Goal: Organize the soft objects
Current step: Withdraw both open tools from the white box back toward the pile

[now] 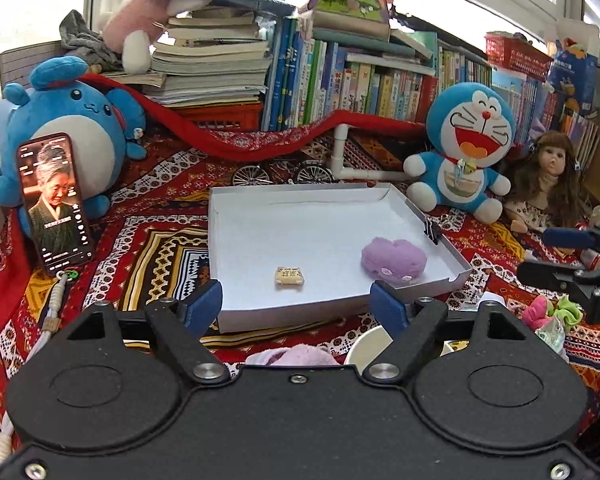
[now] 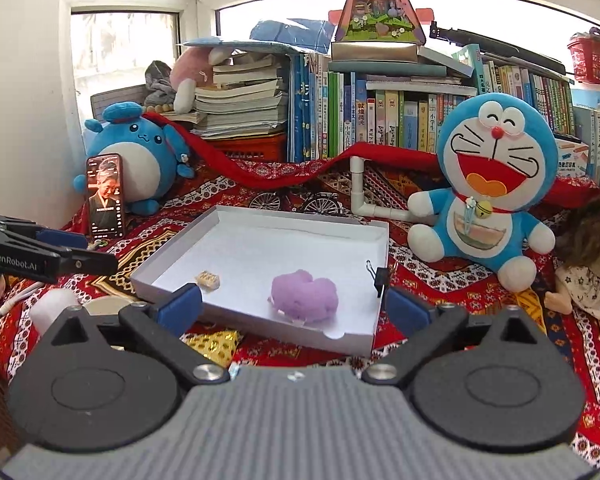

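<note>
Purple plush [image 2: 304, 294] lies in the white tray [image 2: 260, 216], right of a small tan packet [image 2: 208, 280] whose print we cannot read. Left gripper [image 1: 298, 306] and right gripper [image 2: 294, 306] gape, empty. Doraemon toy [image 2: 496, 184] sits rightward.

Purple plush [image 2: 305, 295] in white box [image 2: 260, 216]; red geometric-patterned cloth [image 2: 480, 300]; blue-white cat plush [image 2: 496, 184]
</note>
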`<state>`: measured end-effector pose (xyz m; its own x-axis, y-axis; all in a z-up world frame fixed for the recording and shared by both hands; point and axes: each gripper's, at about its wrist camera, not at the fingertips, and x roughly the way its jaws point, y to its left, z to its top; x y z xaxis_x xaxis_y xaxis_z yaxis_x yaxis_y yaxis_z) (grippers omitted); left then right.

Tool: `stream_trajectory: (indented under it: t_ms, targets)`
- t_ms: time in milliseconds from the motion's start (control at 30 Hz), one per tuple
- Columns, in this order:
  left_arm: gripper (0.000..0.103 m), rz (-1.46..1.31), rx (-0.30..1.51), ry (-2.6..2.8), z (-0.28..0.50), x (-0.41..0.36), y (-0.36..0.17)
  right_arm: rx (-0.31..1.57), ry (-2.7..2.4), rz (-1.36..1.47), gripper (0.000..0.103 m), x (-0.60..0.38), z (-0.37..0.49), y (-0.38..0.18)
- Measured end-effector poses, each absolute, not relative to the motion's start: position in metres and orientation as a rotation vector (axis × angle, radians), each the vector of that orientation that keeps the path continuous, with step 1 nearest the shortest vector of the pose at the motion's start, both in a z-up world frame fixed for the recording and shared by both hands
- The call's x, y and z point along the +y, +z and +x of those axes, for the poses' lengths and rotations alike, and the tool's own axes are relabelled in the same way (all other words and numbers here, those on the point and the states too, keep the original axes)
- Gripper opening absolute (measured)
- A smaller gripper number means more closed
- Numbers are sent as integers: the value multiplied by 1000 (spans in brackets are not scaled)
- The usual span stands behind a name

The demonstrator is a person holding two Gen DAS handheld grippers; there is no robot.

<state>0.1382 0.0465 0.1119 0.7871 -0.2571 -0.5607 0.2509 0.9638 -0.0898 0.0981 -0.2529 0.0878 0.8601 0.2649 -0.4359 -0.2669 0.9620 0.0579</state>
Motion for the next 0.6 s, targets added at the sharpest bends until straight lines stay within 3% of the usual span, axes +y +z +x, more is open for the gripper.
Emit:
stream_trajectory:
  t_ms: [600]
  targets:
    - [87, -16, 498, -189, 88, 68, 93, 400, 215, 31, 103, -267, 61, 64]
